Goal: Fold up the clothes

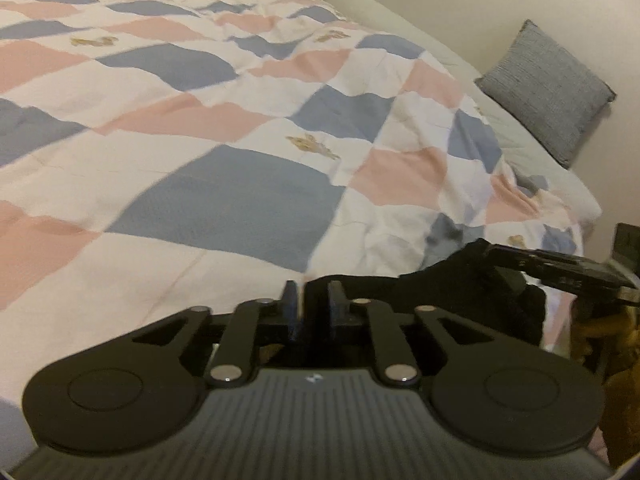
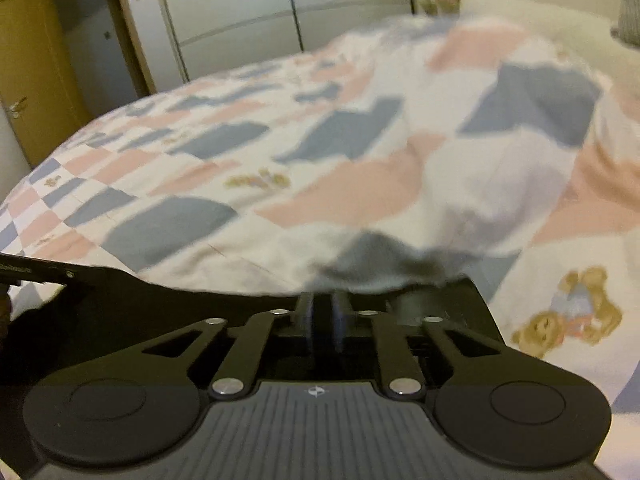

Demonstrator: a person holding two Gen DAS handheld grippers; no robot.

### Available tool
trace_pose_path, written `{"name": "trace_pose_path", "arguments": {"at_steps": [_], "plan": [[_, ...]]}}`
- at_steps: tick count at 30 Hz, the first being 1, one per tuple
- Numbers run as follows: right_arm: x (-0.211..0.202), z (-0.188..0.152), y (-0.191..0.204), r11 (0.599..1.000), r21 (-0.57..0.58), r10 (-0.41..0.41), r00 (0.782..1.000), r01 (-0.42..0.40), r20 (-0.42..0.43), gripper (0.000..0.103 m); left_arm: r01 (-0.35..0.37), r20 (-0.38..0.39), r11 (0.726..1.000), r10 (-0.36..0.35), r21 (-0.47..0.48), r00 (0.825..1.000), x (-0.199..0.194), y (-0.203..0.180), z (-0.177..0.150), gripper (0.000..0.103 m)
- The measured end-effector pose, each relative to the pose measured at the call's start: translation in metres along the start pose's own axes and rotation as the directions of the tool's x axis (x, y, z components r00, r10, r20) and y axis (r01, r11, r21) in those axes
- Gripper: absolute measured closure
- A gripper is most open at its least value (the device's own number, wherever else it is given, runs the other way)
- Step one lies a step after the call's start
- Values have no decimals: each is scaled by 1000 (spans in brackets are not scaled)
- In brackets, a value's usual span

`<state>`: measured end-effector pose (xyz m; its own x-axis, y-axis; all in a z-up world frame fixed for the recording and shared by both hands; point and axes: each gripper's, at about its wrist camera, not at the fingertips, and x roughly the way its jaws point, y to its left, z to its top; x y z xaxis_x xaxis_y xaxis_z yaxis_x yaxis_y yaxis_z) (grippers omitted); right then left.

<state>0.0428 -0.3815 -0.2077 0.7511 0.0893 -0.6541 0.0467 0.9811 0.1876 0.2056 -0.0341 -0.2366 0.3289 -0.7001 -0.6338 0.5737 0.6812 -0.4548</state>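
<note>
My left claw (image 1: 313,300) has its two fingers drawn nearly together, with only a thin slot between them. A dark piece of clothing (image 1: 452,276) sits just past the fingertips and runs off to the right of this claw, but I cannot tell whether any of its edge is actually pinched in the slot. Beyond the left claw spreads the checked quilt (image 1: 208,120) of pink, blue and white squares, covering the bed and rumpled toward its far right edge. Farther right, against the wall, a grey cushion (image 1: 554,88) leans upright.

My right claw (image 2: 323,312) is likewise narrowed to a slim gap. A raised, blurred fold of the quilt (image 2: 400,256) hangs directly ahead of its fingertips, touching or nearly so; whether the pads grip it I cannot tell. The dark clothing (image 2: 132,300) stretches from just in front of this claw away to its left. A teddy bear print (image 2: 568,312) lies on the quilt to the right of the claw. Far beyond, pale wardrobe doors (image 2: 240,12) and a yellowish door (image 2: 28,64) stand past the bed.
</note>
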Motion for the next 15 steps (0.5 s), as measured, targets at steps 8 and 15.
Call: {"name": "trace_pose_path", "arguments": {"at_steps": [8,15], "plan": [[10,0,20,997,-41,64,998,-65,-19,85,67,126,997,-70,30,990,-52,-22,-13,90],[29,-14,21,991,-106,78,994,-87,-82,91,25,-35,996,-22,80,999,19,-23,-16,100]]}}
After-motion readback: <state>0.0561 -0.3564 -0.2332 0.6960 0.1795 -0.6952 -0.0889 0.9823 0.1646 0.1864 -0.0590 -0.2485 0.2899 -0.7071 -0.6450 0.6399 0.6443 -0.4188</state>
